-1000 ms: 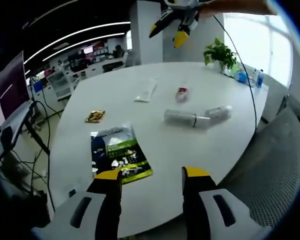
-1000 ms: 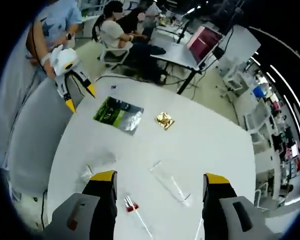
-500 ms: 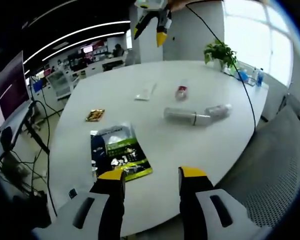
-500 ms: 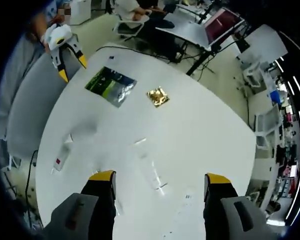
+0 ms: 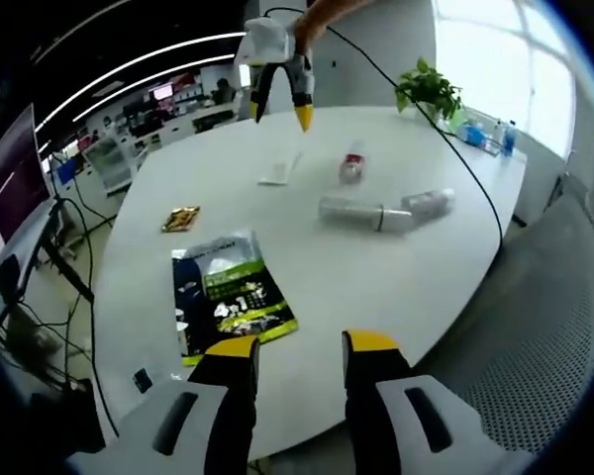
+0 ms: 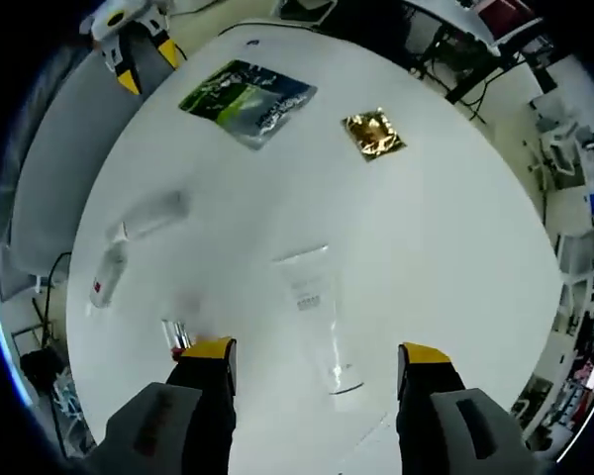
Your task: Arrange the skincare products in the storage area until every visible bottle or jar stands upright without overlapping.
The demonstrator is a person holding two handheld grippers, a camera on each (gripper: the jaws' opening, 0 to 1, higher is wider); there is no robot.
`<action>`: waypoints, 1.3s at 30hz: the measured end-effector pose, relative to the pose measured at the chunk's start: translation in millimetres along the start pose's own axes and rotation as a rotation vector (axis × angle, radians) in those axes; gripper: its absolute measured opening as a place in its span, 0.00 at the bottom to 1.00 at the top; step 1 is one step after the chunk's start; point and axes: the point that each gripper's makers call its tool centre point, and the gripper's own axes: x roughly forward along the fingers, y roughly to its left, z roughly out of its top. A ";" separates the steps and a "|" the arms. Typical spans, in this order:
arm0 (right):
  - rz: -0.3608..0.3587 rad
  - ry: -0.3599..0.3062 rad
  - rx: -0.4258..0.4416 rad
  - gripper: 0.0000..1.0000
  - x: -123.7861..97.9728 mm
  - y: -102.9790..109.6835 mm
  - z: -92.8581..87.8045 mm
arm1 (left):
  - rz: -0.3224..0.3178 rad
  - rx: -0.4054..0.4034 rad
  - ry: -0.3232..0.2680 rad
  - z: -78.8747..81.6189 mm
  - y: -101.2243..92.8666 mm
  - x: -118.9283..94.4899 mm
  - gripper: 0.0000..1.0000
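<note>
Plainly the right claw [image 6: 312, 356], jaws apart and empty, hangs over the flat tube [image 6: 315, 317], which lies lengthwise between them; the left claw [image 5: 299, 348], also open, stays far off.

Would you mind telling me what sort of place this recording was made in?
Most likely an open-plan office or lab. A large white table fills the foreground, with a potted plant near the window, rows of desks with a monitor behind, and long ceiling strip lights overhead.
</note>
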 end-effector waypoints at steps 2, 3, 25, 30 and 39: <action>0.013 0.015 0.001 0.64 11.3 -0.3 -3.8 | 0.001 -0.001 0.005 -1.3 0.2 1.0 0.31; 0.014 0.021 -0.002 0.64 15.2 -0.6 -5.9 | -0.002 0.001 0.012 -2.6 -0.8 1.6 0.31; 0.043 0.174 -0.197 0.45 69.9 -10.1 -31.4 | -0.017 0.027 0.039 -11.5 -5.5 4.7 0.25; 0.083 0.191 -0.249 0.37 74.9 -5.9 -32.8 | -0.020 0.031 0.041 -12.5 -5.9 5.0 0.24; 0.073 0.222 -0.257 0.25 75.3 -18.1 -31.6 | -0.022 0.034 0.041 -12.8 -5.7 5.2 0.22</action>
